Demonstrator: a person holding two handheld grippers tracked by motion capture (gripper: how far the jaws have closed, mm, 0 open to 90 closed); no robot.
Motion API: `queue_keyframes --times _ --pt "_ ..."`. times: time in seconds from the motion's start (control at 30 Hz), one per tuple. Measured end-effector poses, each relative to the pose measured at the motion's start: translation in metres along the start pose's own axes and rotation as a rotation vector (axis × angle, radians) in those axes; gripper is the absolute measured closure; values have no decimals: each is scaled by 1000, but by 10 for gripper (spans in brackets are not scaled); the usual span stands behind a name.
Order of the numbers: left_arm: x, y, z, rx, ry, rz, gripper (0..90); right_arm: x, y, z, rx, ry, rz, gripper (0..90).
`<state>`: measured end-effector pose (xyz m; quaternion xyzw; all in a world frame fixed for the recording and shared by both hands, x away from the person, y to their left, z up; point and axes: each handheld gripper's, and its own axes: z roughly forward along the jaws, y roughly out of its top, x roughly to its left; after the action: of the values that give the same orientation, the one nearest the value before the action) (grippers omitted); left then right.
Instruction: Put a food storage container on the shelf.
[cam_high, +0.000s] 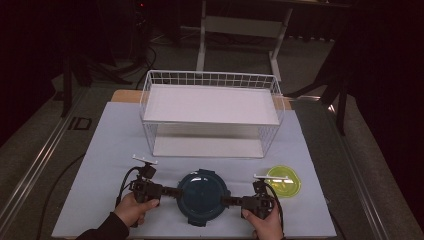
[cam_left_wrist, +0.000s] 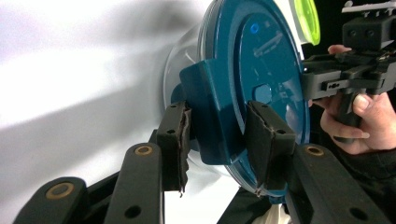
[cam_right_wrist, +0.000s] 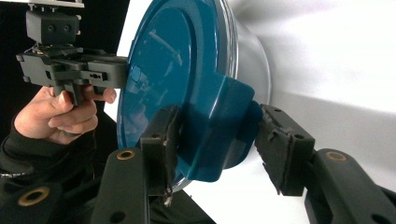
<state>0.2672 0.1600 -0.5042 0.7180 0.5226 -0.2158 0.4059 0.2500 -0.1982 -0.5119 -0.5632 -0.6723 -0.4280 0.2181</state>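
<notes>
On the bench (cam_high: 100, 150), the left tool (cam_high: 172, 192) comes in from the left at the round blue-lidded container (cam_high: 203, 196), its jaws partly closed over the lid's left clip tab (cam_left_wrist: 210, 112), one pad against the tab's outer face and the other on the lid top. The container sits near the front edge, in front of the white wire rack (cam_high: 210, 112). The right tool (cam_high: 226, 201) straddles the right clip tab (cam_right_wrist: 219, 126); one pad touches it, the other stands just off. A yellow-green lid (cam_high: 283, 181) lies just to the right.
</notes>
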Motion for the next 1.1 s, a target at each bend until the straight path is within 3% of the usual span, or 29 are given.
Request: queue_keyframes --times 0.27,0.43,1.1 --pt "-6 -5 -2 -5 37 -14 601 4 -1 0 -13 -1 -14 505" --pt "-13 -8 -3 -4 75 2 601 5 0 -1 -11 11 -11 525" --pt "-28 -18 -9 -37 146 3 643 20 1 -5 -12 8 -61 564"
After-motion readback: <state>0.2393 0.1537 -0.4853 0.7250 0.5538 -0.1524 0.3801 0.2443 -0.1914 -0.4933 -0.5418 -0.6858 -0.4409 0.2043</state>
